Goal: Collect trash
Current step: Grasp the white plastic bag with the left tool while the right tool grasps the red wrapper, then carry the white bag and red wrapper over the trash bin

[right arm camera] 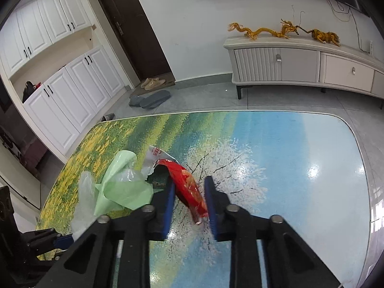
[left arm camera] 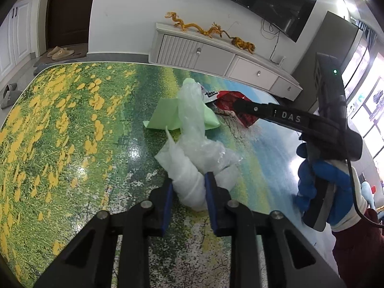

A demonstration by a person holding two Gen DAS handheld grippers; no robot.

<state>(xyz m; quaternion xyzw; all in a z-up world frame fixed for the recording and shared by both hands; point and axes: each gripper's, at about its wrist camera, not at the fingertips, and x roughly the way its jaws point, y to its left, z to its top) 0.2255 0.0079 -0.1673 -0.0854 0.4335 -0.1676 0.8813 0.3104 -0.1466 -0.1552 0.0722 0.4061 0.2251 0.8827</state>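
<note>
our left claw [left arm camera: 188,193] is pinched nearly closed on the near end of the clear bag [left arm camera: 199,153], its blue pads pressing the crumpled film from both sides. our right claw [right arm camera: 189,200] has the red wrapper [right arm camera: 189,187] between its pads; they stand narrow, the right pad against the foil, but we cannot tell for sure that both pads bite, so we count it as a light grip at best.

the trash sits in one loose heap on the table [left arm camera: 72,124], near the middle: the clear bag trails away from our left claw toward the green bag [left arm camera: 168,115], which lies under and beside it, and the red wrapper touches the far side of the heap, with a white wrapper [right arm camera: 156,154] just behind it.

here is what we think could go wrong. the clear bag is thin and slick, and we hold only one twisted end; if we lift fast, the film may slide out or stretch and drop. because it lies over the green bag, pulling it could drag that bag toward the table edge or flick it to the floor. the red wrapper is stiff and glossy, held near one end, so it may pivot or pop free if the right pads are not square on it. our two claws also work close together, so lifting both at once risks a tangle or a knock.
</note>
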